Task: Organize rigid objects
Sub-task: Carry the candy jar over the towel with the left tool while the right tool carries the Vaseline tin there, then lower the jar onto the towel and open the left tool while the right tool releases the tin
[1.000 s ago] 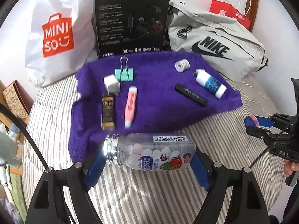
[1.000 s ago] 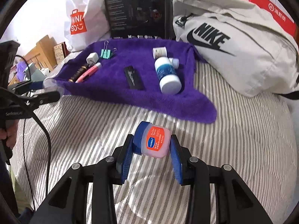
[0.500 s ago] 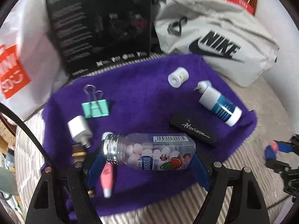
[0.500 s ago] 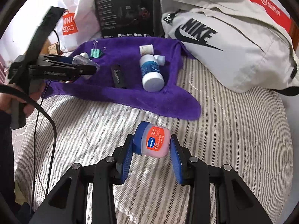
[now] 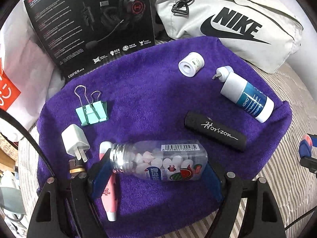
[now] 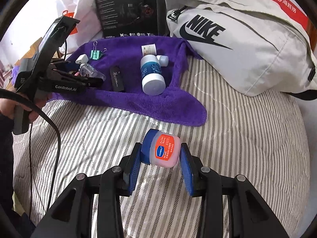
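The left gripper (image 5: 156, 170) is squeezing a clear candy bottle (image 5: 158, 161) by its two ends, and the bottle is lying sideways over the front part of the purple towel (image 5: 150, 91). The right gripper (image 6: 159, 158) is pinching a small pink jar with a blue lid (image 6: 161, 149) and is holding it above the striped bed cover (image 6: 247, 138), well apart from the towel.

A pink pen (image 5: 109, 196) is lying under the bottle's silver neck. A white plug (image 5: 76, 140) and a mint binder clip (image 5: 92, 112) are sitting to the left of it. A black bar reading "Horizon" (image 5: 216, 133) is lying to the right, with a blue and white bottle (image 5: 247, 97) and a little white roll (image 5: 191, 64) behind it. A black headset box (image 5: 91, 25) and a grey Nike bag (image 5: 233, 23) are standing at the back.
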{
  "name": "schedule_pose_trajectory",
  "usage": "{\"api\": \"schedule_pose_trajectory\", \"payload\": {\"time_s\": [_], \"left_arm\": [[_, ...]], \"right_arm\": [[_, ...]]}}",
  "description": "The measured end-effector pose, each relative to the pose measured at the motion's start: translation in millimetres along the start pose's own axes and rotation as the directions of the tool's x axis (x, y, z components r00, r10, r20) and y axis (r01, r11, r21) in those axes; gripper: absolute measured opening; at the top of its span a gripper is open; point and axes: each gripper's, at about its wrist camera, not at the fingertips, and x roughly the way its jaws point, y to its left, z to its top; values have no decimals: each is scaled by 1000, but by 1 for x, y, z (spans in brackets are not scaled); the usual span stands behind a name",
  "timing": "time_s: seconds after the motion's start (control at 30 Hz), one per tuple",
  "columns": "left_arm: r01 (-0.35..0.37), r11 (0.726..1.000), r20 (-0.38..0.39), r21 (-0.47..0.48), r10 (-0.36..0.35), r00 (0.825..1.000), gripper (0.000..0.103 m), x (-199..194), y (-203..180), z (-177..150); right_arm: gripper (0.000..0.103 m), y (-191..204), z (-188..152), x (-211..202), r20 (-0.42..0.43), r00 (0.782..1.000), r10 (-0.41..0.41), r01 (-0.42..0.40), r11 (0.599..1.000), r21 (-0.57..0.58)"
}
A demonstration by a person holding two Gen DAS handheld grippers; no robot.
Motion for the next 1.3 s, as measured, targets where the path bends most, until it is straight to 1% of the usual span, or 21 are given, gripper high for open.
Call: {"api": "schedule_pose_trajectory", "payload": {"time_s": [0.1,0.23,0.43,0.5,0.73,0.8,0.93,1.1,1.3], "left_arm": [[19,1000,-3,-8,-19,1000,83,-5,2,-2],[17,1000,2,-17,-17,1000,84,-14,3,-9],[49,998,7,-49,-49,999,85,-22,16,-14],[47,998,8,-52,-47,999,85,-23,20,-15],[37,997,32,-73,-34,999,85,-39,36,-14],[20,997,29,-75,-18,999,85,-40,39,-15],[10,995,10,-97,-9,1000,85,-34,49,-22],[7,992,26,-130,-3,1000,85,-40,60,-29],[-23,988,29,-150,28,999,85,-46,75,-35]], "right_arm": [[38,0,4,-4,17,1000,3,-3,1000,-1],[38,4,17,-10,49,999,23,-23,1000,-3],[38,18,58,1,90,992,90,-86,995,-45],[38,25,72,7,91,990,104,-98,993,-62],[38,44,109,35,60,986,153,-145,982,-120],[38,47,114,41,53,988,148,-139,981,-136],[38,53,123,52,34,988,150,-143,975,-171],[38,59,138,71,16,986,168,-163,971,-176],[38,72,154,100,-17,985,172,-173,967,-187]]}}
